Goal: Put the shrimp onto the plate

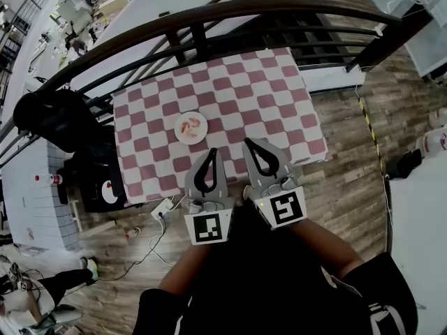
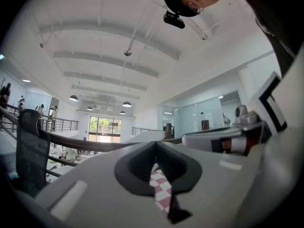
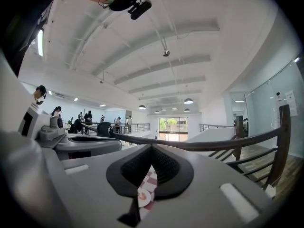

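On my left gripper [image 1: 211, 151] the jaws are pressed together at the tips and hold nothing. Its own view shows only a sliver of the red-and-white checked cloth [image 1: 269, 93] through the oval gap behind the tips. In the head view it sits just below centre, tips pointing away from me over the near edge of the worktop, with its marker cube [image 1: 208, 227] toward my body. My left forearm [image 1: 183, 274] runs down to the lower edge of the frame.

The plate [image 1: 177, 134] lies on the cloth up and left of those tips, near them but apart. The shrimp [image 1: 189, 125] is on it, pink pieces on white.

On my right gripper [image 1: 249, 144] the jaws are also brought together, with nothing between them. In its view the plate with the shrimp shows through the slit below the tips. It sits just beside the left gripper, angled slightly toward it, tips a little higher in the frame. A dark railing [image 1: 209, 16] curves across the top of the frame beyond the worktop.
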### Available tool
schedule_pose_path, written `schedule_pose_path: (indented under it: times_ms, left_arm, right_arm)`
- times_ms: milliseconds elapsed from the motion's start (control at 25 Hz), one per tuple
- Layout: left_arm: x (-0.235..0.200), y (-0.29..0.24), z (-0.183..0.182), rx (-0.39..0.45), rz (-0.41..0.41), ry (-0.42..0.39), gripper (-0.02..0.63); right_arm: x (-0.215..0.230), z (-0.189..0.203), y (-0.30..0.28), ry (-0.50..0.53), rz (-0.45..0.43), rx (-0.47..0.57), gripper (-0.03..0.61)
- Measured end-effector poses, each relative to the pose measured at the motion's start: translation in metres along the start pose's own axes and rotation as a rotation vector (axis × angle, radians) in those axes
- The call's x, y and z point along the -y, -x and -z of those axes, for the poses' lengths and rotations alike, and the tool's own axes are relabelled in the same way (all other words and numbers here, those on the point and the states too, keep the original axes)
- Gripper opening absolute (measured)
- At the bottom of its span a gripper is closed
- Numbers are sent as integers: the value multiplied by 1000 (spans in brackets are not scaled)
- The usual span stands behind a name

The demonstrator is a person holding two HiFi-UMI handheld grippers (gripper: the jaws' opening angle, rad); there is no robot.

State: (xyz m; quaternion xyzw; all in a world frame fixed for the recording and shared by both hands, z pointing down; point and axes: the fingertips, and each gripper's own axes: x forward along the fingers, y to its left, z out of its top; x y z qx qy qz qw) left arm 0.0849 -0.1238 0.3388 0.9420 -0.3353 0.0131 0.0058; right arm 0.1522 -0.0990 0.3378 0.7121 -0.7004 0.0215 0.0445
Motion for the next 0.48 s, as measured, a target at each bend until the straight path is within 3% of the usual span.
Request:
schedule_pose_path:
  times_ms: [480]
  left_arm:
    - [-49, 32, 15, -23, -60, 42, 9]
  right_arm:
    - [-58, 6, -12, 8, -56, -26, -2]
